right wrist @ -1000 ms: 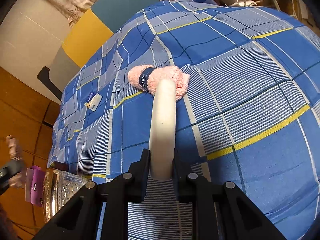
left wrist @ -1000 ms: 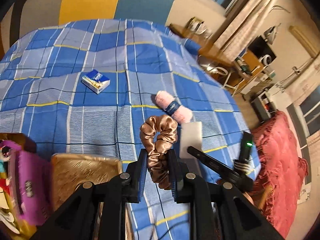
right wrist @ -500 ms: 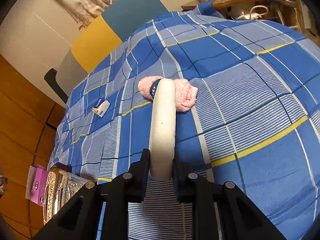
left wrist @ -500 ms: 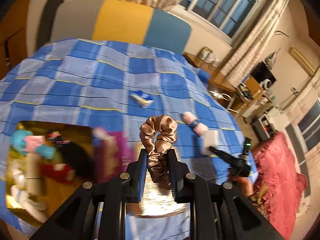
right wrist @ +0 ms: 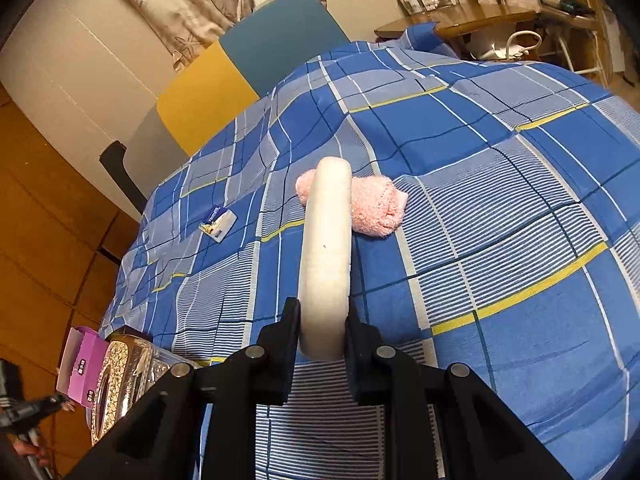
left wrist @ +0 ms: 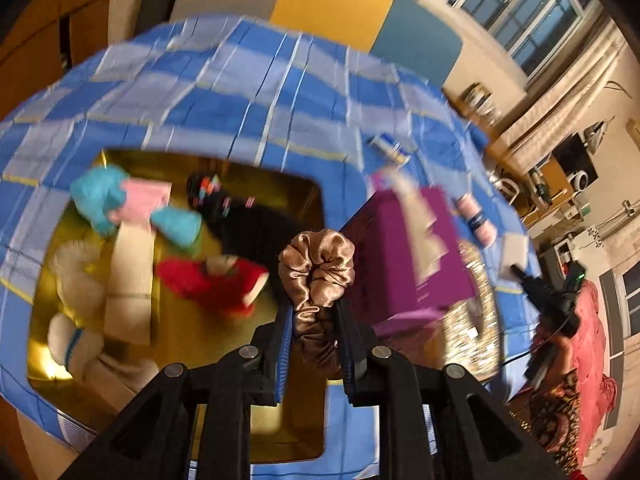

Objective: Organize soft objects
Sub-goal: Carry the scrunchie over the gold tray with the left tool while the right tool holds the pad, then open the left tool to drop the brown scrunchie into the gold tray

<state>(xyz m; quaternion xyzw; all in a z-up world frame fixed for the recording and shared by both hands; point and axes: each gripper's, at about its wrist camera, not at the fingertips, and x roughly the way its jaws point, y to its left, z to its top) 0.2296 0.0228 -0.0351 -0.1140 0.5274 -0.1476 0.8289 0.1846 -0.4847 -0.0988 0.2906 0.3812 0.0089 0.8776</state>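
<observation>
My left gripper (left wrist: pixel 314 320) is shut on a brown satin scrunchie (left wrist: pixel 316 272) and holds it above the right edge of a gold tray (left wrist: pixel 308 196). The tray holds soft things: a blue and pink item (left wrist: pixel 120 204), a red one (left wrist: pixel 212 280), a black one (left wrist: pixel 256 224) and white socks (left wrist: pixel 76 340). My right gripper (right wrist: pixel 322 328) is shut on a white sponge pad (right wrist: pixel 326 256) held above the blue plaid bed (right wrist: pixel 500 208). A pink rolled sock (right wrist: pixel 376 208) lies on the bed just beyond the pad; it also shows in the left wrist view (left wrist: pixel 476 222).
A purple box (left wrist: pixel 408 256) stands to the right of the tray beside a glittery tissue box (right wrist: pixel 120 376). A small blue and white pack (right wrist: pixel 218 223) lies on the bed. The right gripper shows in the left wrist view (left wrist: pixel 532 284). Furniture stands beyond the bed.
My left gripper has swung left with the scrunchie, from over the bed to over the gold tray. My right gripper has lifted slightly with the white pad.
</observation>
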